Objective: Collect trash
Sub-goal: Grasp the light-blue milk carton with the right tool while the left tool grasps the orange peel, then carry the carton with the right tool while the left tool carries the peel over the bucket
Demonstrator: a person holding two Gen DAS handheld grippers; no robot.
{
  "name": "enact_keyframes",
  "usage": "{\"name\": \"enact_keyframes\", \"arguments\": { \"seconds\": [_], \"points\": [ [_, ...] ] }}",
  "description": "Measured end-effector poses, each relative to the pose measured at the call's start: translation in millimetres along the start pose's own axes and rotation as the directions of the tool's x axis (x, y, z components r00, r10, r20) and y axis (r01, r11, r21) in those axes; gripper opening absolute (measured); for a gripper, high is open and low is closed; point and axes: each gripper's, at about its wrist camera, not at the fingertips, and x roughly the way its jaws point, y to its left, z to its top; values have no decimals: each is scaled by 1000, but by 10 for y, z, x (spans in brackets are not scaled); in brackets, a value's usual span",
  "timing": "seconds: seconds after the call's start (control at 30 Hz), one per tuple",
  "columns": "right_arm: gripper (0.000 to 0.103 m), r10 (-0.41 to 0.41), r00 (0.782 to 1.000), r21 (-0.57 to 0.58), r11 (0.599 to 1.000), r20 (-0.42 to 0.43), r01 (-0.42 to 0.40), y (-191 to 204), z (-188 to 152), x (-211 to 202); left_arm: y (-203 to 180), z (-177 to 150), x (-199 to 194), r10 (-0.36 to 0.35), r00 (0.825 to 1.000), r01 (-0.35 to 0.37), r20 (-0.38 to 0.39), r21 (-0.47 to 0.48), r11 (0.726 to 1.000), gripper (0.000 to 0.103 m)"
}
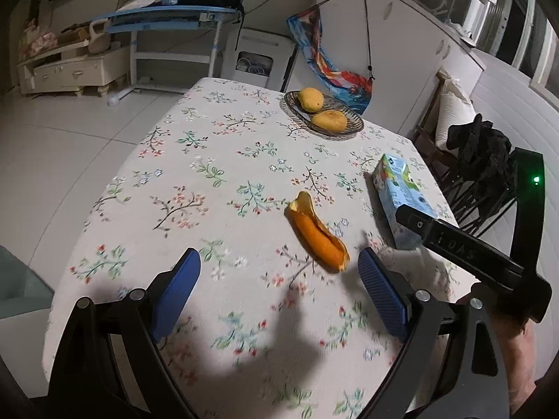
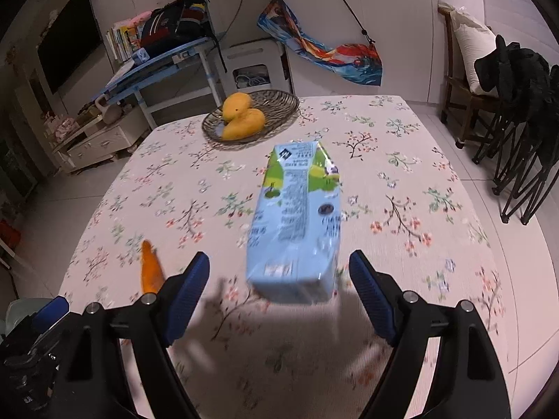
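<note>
A curled orange peel (image 1: 316, 234) lies on the floral tablecloth (image 1: 195, 174), just ahead of my left gripper (image 1: 279, 258) and closer to its right finger. That gripper is open with nothing between its blue pads. A light-blue drink carton (image 2: 297, 220) lies on its side straight in front of my right gripper (image 2: 279, 258), whose jaws stand wide, the pads clear of the carton's near end. The left wrist view shows the carton (image 1: 398, 188) at the right, partly behind the right gripper's black body (image 1: 454, 241). In the right wrist view the peel (image 2: 150, 272) is at the lower left.
A woven tray (image 1: 358, 127) holding two yellow mangoes (image 1: 328, 120) stands at the table's far side, also the tray (image 2: 290, 101) in the right wrist view. Folding chairs with a black garment (image 2: 517, 70) stand to the right of the table. A blue desk (image 1: 167, 17) is beyond.
</note>
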Motion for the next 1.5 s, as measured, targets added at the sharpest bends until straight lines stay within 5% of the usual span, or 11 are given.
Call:
{"name": "enact_keyframes", "arguments": {
  "seconds": [0.7,0.8,0.87,0.93,1.17,1.5],
  "points": [
    [79,-2,996,26,1000,-88,4,-197,222,312,-384,205,783,133,984,-123,-119,88,988,88],
    [79,-6,997,8,1000,-83,6,-159,230,304,-452,200,790,118,987,-102,-105,143,984,64],
    [73,6,996,1,1000,-87,-6,-135,235,306,-492,187,781,92,990,-71,-105,188,980,35],
    [59,20,994,-9,1000,-108,-21,-111,225,330,-499,171,767,70,991,-43,-118,219,975,21],
    [55,80,990,-12,997,-117,-82,-44,170,276,-224,133,476,0,995,25,-103,234,972,17],
    [55,186,977,34,982,-108,-183,137,-59,-39,222,99,30,-17,997,27,-71,153,988,17]
  ]
}}
